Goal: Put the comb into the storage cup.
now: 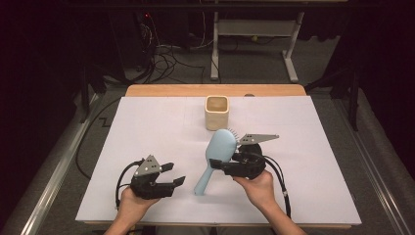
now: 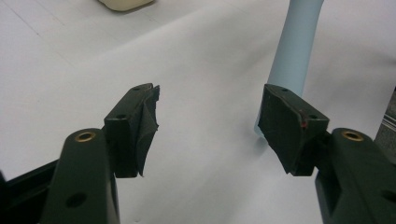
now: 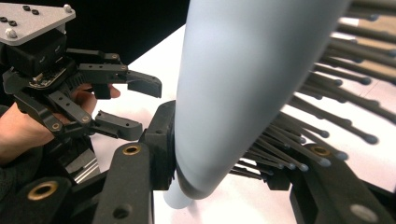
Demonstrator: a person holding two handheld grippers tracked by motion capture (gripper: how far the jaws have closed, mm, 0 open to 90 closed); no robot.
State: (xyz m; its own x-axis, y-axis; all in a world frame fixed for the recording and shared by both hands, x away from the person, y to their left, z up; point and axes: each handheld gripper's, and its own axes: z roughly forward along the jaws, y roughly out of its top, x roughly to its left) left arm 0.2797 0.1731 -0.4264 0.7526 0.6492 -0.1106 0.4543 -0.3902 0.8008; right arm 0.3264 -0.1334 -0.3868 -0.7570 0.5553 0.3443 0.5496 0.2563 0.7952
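Right tool (image 1: 221, 166) grips hairbrush (image 1: 219, 148) over white table (image 1: 161, 127) (dark room).

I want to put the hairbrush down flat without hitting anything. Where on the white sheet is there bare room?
Bare: the far left, left of the cream cup; the right side, beyond the right gripper; the near strip by the table edge. Crowded: the middle, where the blue hairbrush stands between cup, right gripper and left gripper.
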